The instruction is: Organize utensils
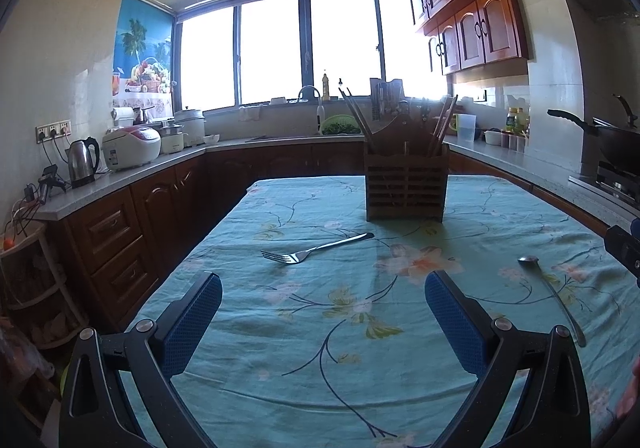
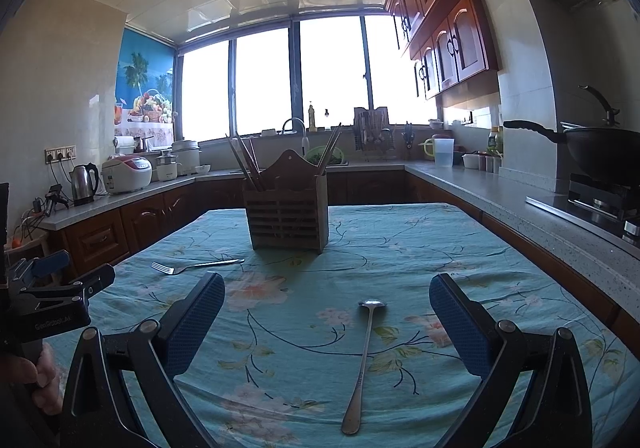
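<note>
On the floral-cloth desk (image 1: 320, 328) | left tool (image 1: 322, 300) spread wide, holding nothing; fork (image 1: 316, 248) lies at its 12 o'clock | right tool (image 2: 326, 308) spread wide, holding nothing; spoon (image 2: 362, 364) lies between its fingers, bowl toward 12 o'clock | wooden utensil holder (image 2: 286, 216) with chopsticks (image 2: 246, 160) stands upright beyond both

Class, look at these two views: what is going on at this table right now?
A person holds a claw in each hand above a floral tablecloth. Both are open and empty. The left claw faces a fork; the right claw faces a spoon. Both utensils lie flat, short of the wooden holder with chopsticks. Nothing is picked up yet.
</note>
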`<state>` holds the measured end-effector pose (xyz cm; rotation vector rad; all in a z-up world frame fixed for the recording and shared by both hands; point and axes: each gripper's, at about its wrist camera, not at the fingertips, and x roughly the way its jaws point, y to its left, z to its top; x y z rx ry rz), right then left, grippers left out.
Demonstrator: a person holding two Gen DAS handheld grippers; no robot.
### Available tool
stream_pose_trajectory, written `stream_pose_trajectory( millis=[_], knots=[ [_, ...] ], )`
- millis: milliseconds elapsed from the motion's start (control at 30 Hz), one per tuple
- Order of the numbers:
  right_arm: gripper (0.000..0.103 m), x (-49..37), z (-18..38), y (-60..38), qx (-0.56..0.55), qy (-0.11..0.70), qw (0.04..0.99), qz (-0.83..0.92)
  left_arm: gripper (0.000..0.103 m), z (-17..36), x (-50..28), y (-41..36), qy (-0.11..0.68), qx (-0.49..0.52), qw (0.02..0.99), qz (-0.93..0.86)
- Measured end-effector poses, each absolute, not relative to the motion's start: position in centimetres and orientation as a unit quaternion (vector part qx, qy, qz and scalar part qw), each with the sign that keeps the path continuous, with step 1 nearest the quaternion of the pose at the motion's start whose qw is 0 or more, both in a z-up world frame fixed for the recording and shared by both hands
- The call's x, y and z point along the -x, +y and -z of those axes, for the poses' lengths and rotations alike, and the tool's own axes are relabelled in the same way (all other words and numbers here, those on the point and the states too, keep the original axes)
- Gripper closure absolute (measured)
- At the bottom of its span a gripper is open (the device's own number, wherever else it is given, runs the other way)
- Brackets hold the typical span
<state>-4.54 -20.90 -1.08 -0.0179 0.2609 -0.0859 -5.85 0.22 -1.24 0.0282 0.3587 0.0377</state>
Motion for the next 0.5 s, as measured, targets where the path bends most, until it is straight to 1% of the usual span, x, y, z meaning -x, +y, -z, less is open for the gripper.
stream_pose_trajectory(
  millis=[500],
  knots=[
    [0.000, 4.57, 1.01, -20.83, 0.009, 0.130, 0.991, 0.042, 0.001, 1.24, 5.94, -0.34, 0.179, -0.015, 0.984, -0.018]
  ],
)
